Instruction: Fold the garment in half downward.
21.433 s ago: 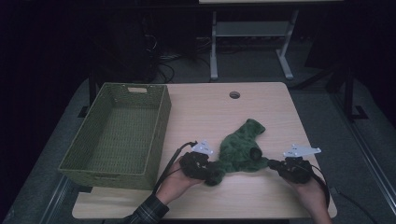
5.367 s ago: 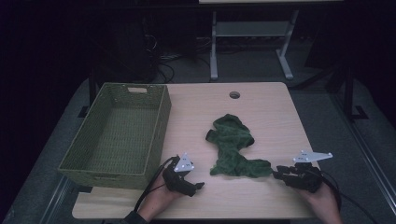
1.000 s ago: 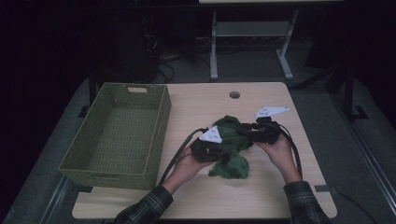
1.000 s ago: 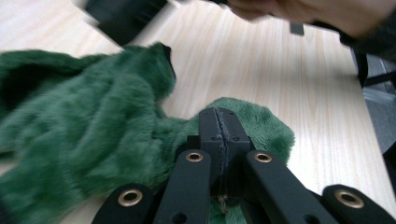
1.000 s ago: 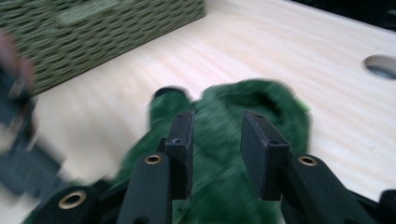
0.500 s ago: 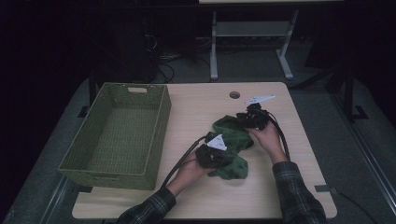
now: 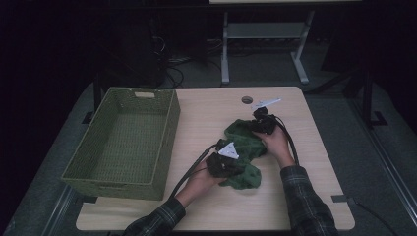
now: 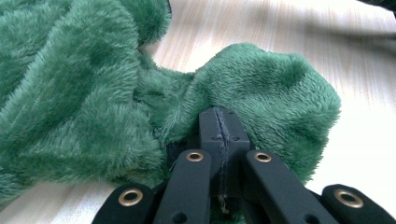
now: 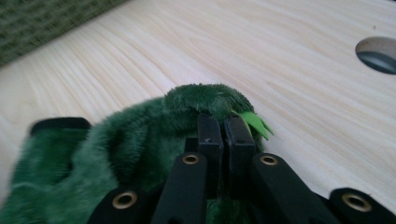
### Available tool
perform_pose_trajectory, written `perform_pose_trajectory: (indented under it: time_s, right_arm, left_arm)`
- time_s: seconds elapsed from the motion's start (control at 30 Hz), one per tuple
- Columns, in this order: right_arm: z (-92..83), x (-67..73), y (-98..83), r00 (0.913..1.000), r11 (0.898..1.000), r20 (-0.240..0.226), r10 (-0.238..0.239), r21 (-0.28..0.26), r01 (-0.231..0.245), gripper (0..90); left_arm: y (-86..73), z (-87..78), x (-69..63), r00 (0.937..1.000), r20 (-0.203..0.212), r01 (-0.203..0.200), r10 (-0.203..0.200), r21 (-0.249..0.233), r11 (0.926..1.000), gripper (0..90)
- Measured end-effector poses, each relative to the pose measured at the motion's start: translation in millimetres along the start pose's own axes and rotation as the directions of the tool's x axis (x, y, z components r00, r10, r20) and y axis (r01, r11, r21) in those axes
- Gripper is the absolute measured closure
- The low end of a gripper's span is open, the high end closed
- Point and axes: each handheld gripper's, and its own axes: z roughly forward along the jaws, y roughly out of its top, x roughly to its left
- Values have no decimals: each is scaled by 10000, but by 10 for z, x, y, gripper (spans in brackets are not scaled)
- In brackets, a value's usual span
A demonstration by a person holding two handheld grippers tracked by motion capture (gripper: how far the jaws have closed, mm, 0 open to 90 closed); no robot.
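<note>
A fuzzy green cloth [image 7: 244,152] lies bunched in the middle of the wooden table [image 7: 211,108]. My left gripper [image 7: 222,164] is at the cloth's near left side, shut on a fold of the green cloth [image 8: 261,84]. At the cloth's far right end my right gripper [image 7: 261,121] is shut on an edge of the green cloth [image 9: 196,100], beside a small light-green tag [image 9: 254,122]. Both pairs of jaws stand pressed together with pile between them.
A woven green basket [image 7: 125,140] stands open on the left of the table, its wall [image 9: 42,21] also seen in the right gripper view. A round cable hole [image 7: 247,100] sits near the table's far edge. Bare wood lies right of the cloth.
My right gripper has carried its end of the cloth away to the far right. The left gripper has drawn back toward the near side. The cloth now stretches between them.
</note>
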Motion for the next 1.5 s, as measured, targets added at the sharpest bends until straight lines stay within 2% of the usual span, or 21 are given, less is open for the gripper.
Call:
perform_pose_trajectory:
  time_s: [0.23, 0.3, 0.33, 0.43, 0.53, 0.57, 0.63, 0.7, 0.77, 0.8, 0.87, 0.93, 1.0, 1.07, 1.17, 1.27, 1.3, 1.37, 1.47, 1.5]
  right_arm:
    - [-363, -6, 73, 9994, 9945, -352, -7, -1048, -30, 882]
    - [-488, 34, 90, 9990, 9923, -404, -170, -1233, 119, 883]
    - [-539, 55, 91, 9987, 9916, -380, -341, -1262, 290, 883]
    - [-681, 143, 75, 9968, 9880, -509, -618, -1449, 539, 884]
    - [-834, 276, 60, 9916, 9807, -658, -1115, -1684, 991, 884]
    - [-871, 313, 54, 9903, 9786, -683, -1213, -1753, 1078, 884]
    - [-950, 406, 32, 9864, 9732, -737, -1469, -1890, 1308, 884]
    - [-998, 479, 1, 9838, 9697, -763, -1621, -1968, 1446, 884]
    - [-1031, 555, -41, 9813, 9658, -755, -1771, -2052, 1585, 884]
    - [-1035, 575, -59, 9807, 9652, -774, -1797, -2067, 1605, 884]
    - [-1037, 602, -102, 9796, 9646, -833, -1829, -2075, 1625, 884]
    - [-1040, 621, -133, 9785, 9638, -882, -1865, -2095, 1649, 884]
    - [-1052, 650, -162, 9764, 9621, -959, -1933, -2135, 1695, 884]
    - [-1072, 693, -184, 9741, 9595, -999, -2027, -2191, 1772, 884]
    - [-1104, 747, -198, 9696, 9562, -999, -2235, -2156, 1981, 884]
    - [-1158, 792, -207, 9672, 9536, -1104, -2288, -2250, 1999, 884]
    - [-1168, 803, -207, 9664, 9532, -1125, -2311, -2252, 2018, 884]
    - [-1182, 833, -209, 9643, 9520, -1112, -2403, -2211, 2117, 884]
    - [-1185, 850, -210, 9624, 9497, -1138, -2465, -2260, 2166, 884]
    - [-1187, 852, -209, 9620, 9493, -1151, -2477, -2274, 2173, 884]
  left_arm:
    - [-8, 7, -6, 10000, -54, 28, -29, -147, 9999, 900]
    - [-8, 7, 0, 9999, -97, -115, 114, -121, 9999, 900]
    - [-9, 7, -5, 10000, -86, -48, 47, -120, 9999, 900]
    - [-9, 8, -2, 9998, -137, -129, 127, -118, 9998, 900]
    - [-10, 9, -2, 9998, -188, -101, 99, -119, 9999, 900]
    - [-13, 14, -9, 9999, -169, 5, -8, -170, 9999, 900]
    - [-14, 7, -5, 9997, -223, -109, 107, -104, 9999, 899]
    - [-12, -3, -11, 9997, -226, -42, 37, -234, 9997, 898]
    - [0, -51, -15, 9997, -244, 10, -21, -465, 9989, 870]
    - [14, -90, -29, 9996, -249, 140, -158, -701, 9974, 819]
    - [62, -240, -46, 9984, -559, 34, -91, -1019, 9948, 742]
    - [101, -388, -50, 9971, -754, -21, -77, -1279, 9918, 722]
    - [138, -550, -40, 9925, -1210, -24, -159, -1500, 9887, 702]
    - [162, -676, 1, 9834, -1810, -188, -95, -1542, 9879, 669]
    - [179, -822, 111, 9597, -2754, 74, -562, -1750, 9845, 592]
    - [198, -863, 207, 9504, -3024, 182, -727, -1791, 9837, 533]
    - [214, -865, 242, 9469, -3144, 115, -667, -1741, 9847, 524]
    - [247, -844, 287, 9476, -3102, 193, -768, -1844, 9827, 498]
    - [309, -746, 325, 9516, -3021, 69, -563, -1622, 9867, 475]
    - [327, -687, 337, 9535, -2985, 17, -416, -1325, 9912, 476]
